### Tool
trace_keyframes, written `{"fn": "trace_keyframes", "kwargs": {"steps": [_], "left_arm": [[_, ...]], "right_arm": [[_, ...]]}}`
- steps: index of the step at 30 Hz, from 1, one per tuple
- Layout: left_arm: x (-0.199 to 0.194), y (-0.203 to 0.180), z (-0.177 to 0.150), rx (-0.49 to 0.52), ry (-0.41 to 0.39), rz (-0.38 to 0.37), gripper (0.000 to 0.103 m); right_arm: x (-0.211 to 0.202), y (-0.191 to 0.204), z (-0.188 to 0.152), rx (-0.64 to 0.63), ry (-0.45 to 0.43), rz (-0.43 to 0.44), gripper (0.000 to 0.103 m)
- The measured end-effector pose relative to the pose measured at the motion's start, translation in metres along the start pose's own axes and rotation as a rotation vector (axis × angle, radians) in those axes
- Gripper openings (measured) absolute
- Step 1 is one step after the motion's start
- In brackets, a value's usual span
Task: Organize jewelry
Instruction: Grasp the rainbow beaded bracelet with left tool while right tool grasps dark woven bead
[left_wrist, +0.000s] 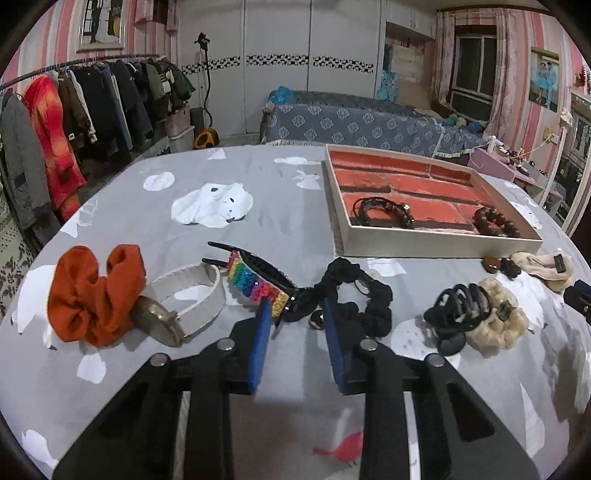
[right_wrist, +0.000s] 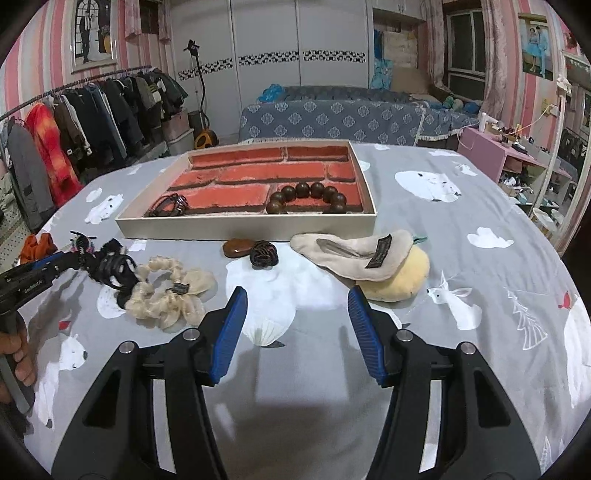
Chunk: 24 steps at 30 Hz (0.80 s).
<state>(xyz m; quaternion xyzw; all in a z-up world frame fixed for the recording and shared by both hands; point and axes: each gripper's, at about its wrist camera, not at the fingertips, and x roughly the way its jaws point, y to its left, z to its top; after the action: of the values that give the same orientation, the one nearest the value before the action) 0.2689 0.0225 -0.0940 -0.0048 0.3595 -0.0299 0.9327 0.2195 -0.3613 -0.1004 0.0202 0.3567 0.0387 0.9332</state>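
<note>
Left hand-held gripper (left_wrist: 295, 314) angled down, jaws straddling rainbow hair clip (left_wrist: 258, 284) without pinching, right hand-held gripper (right_wrist: 297, 306) spread, tilted down over worktop (right_wrist: 480, 206)

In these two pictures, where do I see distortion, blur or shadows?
Left wrist view: the fisheye bends the tray edges, and the corners are black. Right wrist view: the same curving at the rim; a soft shadow lies on the cloth under the right gripper; the middle is sharp.
</note>
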Motion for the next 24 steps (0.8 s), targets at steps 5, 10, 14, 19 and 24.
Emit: {"fn": "trace_keyframes", "kwargs": {"steps": [5,10,14,19,24], "left_arm": [[0.011,0.0,0.002,0.002,0.026,0.013,0.026],[0.014,0.002,0.002,0.004,0.032,0.014,0.018],[0.015,0.001,0.003,0.001,0.034,0.006,0.011],[0.019,0.003,0.006,-0.005,0.037,-0.01,0.011],[0.024,0.004,0.009,-0.009,0.04,-0.027,0.01]], "right_arm": [[0.016,-0.001,0.004,-0.001,0.03,0.006,0.057],[0.031,0.003,0.011,-0.008,0.042,0.015,0.057],[0.044,0.012,0.021,-0.022,0.049,0.032,0.057],[0.066,0.025,0.032,-0.037,0.077,0.024,0.047],[0.092,0.03,0.037,-0.049,0.156,0.009,0.028]]}}
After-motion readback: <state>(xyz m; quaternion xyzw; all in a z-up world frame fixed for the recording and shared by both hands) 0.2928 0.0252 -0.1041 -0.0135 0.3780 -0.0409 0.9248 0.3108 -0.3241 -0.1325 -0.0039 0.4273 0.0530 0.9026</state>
